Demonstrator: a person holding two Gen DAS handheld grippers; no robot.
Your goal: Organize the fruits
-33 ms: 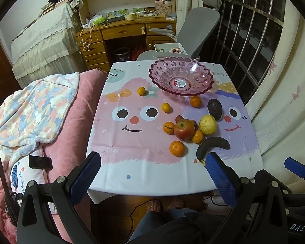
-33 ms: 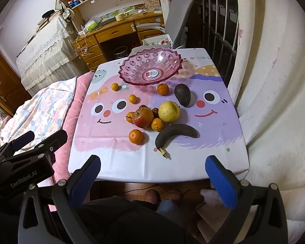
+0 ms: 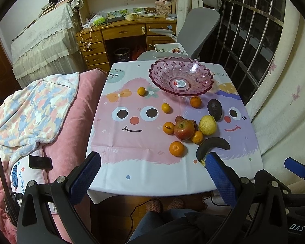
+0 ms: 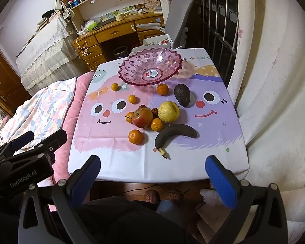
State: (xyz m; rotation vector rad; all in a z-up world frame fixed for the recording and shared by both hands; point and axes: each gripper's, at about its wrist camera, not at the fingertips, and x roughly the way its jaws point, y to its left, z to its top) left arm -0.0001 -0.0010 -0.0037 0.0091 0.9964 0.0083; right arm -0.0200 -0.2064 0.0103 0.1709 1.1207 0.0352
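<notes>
Through the left wrist camera, my left gripper (image 3: 152, 172) is spread wide with nothing between its blue pads, hovering short of the table's near edge (image 3: 152, 185). Ahead of it I count one pink scalloped bowl (image 3: 168, 75) at the far end, holding no fruit, with a red-and-white sticker at its bottom whose print I cannot read. Between the bowl and the claw lie six small oranges: one far ahead to the left (image 3: 141, 91), one nearer (image 3: 166, 108), one just under the bowl's rim (image 3: 195, 102), and three around the single red apple (image 3: 184, 129). There is one yellow pear-like fruit (image 3: 207, 125) touching the apple's right side, one dark avocado (image 3: 214, 107) beyond it, and one blackened banana (image 3: 212, 145) just past my right fingertip. A couple of small dark red fruits peek out behind the apple. "DAS" shows on the other tool at lower right.

Through the right wrist camera, my right gripper (image 4: 152, 171) is likewise fully open and holding nothing, back from the table edge. The banana (image 4: 175, 133) lies straight ahead, closest to the claw, the apple (image 4: 142, 117) and pear-like fruit (image 4: 169, 111) beyond it, the bowl (image 4: 136, 65) farthest. The tablecloth (image 4: 201, 158) reads "GOOD" near its far right corner. The left tool beside me reads "GenRobot.AI".
</notes>
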